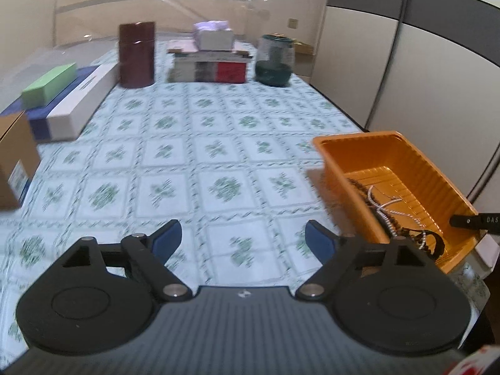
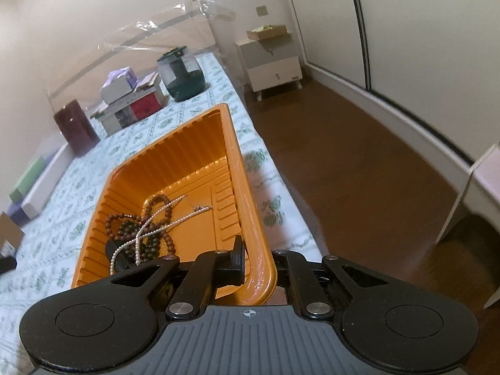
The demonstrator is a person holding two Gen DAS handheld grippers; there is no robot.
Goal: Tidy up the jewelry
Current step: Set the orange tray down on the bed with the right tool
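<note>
Right claw (image 2: 257, 265) clenched on orange tray (image 2: 187, 143) rim; left claw (image 1: 243, 240) released, empty, tray at 3 o'clock; beads (image 2: 150, 228) inside.

Soft indoor light, motion blur, fisheye warping

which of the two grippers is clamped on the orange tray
The right gripper: its jaws pinch the near rim of the orange plastic tray. The left gripper stands open over the floral tablecloth, holding nothing.
</note>
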